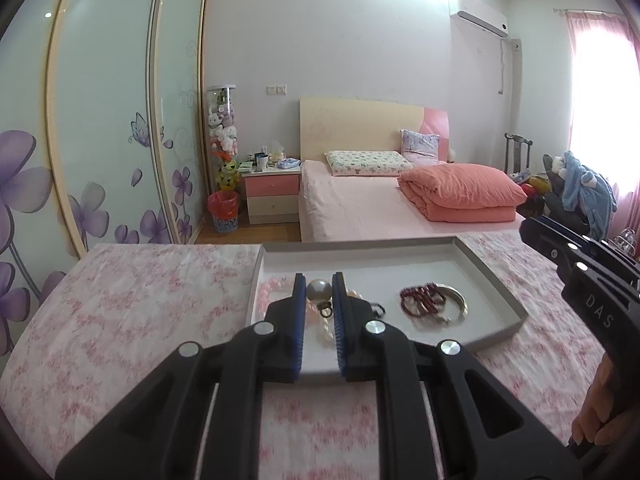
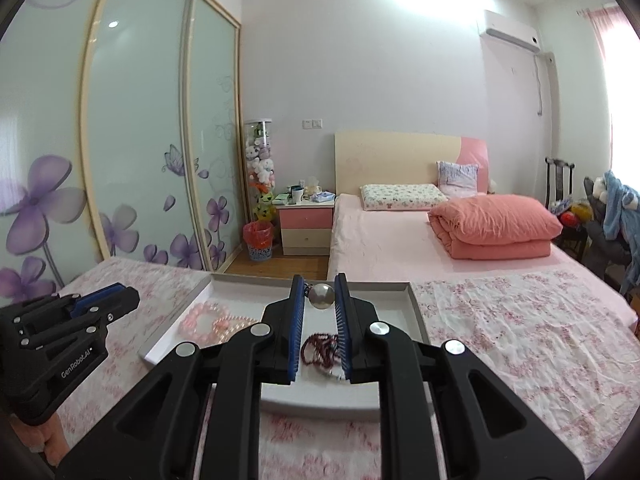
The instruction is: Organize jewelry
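Two grippers hover at the near edge of a white, shallow, rectangular cardboard tray (image 1: 496, 280). The left gripper (image 1: 318, 278) has its blue-padded fingers narrowly parted. The right gripper (image 2: 320, 280) is set the same way. Each wrist view lines up a silver-grey pearl-like ball pendant (image 1: 319, 290) right in that narrow gap. But seen from the other side, neither gripper has anything at its tips, so I judge both empty, with the pendant lying in the tray.

Under it all is a pink floral tablecloth (image 1: 160, 300). The jewellery is in the tray:
- A pale pink bead bracelet (image 1: 269, 290) lies at the left.
- A peach pearl strand (image 2: 234, 325) lies just beside it.
- The pendant sits in the middle, with its small dark ring towards us.
- A dark red bead string (image 1: 422, 300) is coiled to the right, touching a silver metal bangle (image 1: 460, 300).

Beyond the table is a pink bed (image 1: 360, 208).

This looks like the approach step, with the pendant as the target. The next move calls for one gripper to descend, straddle the ball and close gently. A round, smooth ball may squirt out sideways.
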### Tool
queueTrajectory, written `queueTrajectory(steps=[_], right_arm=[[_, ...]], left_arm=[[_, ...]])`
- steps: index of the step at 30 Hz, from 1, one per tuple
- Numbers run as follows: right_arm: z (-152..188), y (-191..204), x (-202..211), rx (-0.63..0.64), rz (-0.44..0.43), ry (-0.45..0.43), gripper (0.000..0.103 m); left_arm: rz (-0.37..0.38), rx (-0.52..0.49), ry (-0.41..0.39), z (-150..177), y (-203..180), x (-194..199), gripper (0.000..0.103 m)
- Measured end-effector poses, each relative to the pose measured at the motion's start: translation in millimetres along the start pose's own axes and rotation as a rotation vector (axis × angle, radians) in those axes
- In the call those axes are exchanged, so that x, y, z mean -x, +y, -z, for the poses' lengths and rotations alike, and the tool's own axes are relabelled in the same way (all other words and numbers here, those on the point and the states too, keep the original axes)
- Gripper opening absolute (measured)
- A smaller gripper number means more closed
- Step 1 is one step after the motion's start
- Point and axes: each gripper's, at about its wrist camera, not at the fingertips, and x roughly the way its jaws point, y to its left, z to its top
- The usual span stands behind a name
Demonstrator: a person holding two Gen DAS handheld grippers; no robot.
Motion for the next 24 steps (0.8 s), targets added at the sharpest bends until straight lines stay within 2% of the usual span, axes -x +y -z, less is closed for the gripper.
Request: queueTrajectory(steps=[4, 9, 15, 16, 18, 19, 20, 24], right_arm=[[1, -10, -31, -0.044, -0.007, 0.055, 0.016], [13, -20, -70, -0.112, -0.047, 0.164, 0.016], [21, -23, -92, -0.160, -0.079, 0.243, 0.018], [22, -24, -95, -0.170, -0.085, 0.256, 0.022], [25, -28, -96, -0.210, -0.085, 0.262, 0.055], [25, -31, -94, -0.220, -0.083, 0.252, 0.056], [26, -34, -91, -0.223, -0.076, 0.247, 0.056], [27, -43, -87, -0.240, -0.061, 0.246, 0.056]], left_arm=[[0.002, 0.011, 0.020, -6, 1, -26, 0.014], [0.023, 0.020, 0.078, -8, -2, -61, 0.014], [0.073, 0.031, 0.146, -4, -8, -91, 0.014], [0.080, 0.035, 0.161, -2, -9, -96, 0.015], [0.095, 0.048, 0.182, 1, -8, -102, 0.021], [0.097, 0.056, 0.189, 3, -7, -104, 0.028], [0.093, 0.063, 0.187, 4, -4, -104, 0.031], [0.080, 0.094, 0.195, 8, 8, -103, 0.031]])
